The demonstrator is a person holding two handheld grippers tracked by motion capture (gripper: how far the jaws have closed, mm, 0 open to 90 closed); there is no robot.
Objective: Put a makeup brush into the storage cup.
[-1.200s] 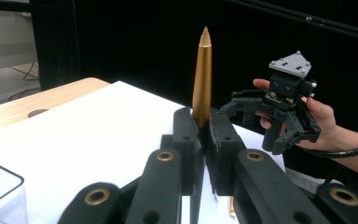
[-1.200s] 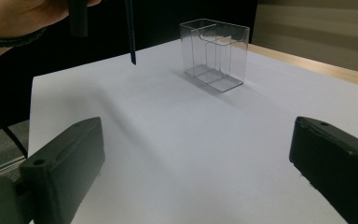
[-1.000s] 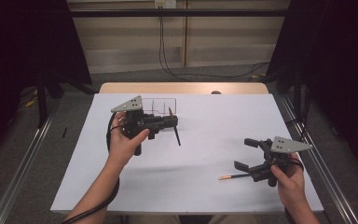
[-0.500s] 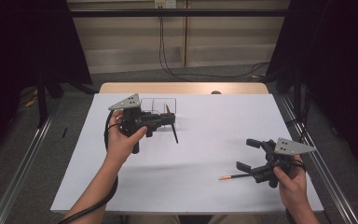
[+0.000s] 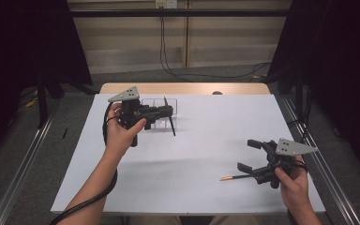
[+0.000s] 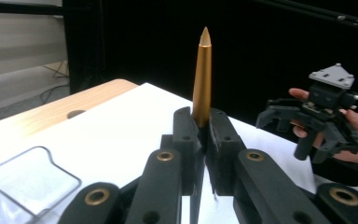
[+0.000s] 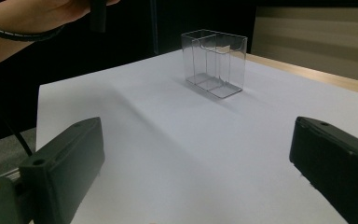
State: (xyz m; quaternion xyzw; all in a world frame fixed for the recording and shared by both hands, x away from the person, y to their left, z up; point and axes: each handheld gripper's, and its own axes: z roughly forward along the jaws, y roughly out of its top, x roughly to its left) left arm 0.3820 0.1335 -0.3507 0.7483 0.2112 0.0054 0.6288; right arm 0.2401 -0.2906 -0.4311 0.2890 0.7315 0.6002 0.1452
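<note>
Pen [image 6: 202, 77] (gold barrel, pointed tip up) sits clamped in the left gripper [image 6: 200, 135], whose fingers [image 6: 185, 140] are squeezed tight on its lower part; the dark lower half hangs below them, seen in the high view as a thin dark stick [image 5: 171, 124] slanting down toward the worktop [image 5: 206, 154]. Landmark is the clear holder [image 7: 214, 63], a small see-through box with a divider, standing upright near the far edge of the worktop and looking empty in the right gripper view. The held pen is just beside that holder, on its near side and above the worktop, not yet over the opening as far as I can tell (the high view has the gripper body overlapping the box, so the exact offset is unclear). A second pen [image 5: 234, 177], orange-tipped, lies flat on the worktop well apart from the holder, toward the near right, just beside the right gripper [image 5: 251, 156]. That gripper's fingers [image 7: 65, 158] stand wide apart with nothing between them, held low over the worktop facing the holder.

Progress, my read: first pen picked up and carried close to the holder, drop-in not done. Left: lower it into a compartment and release, then grab the second pen and put it in too. Roughly a third through.
</note>
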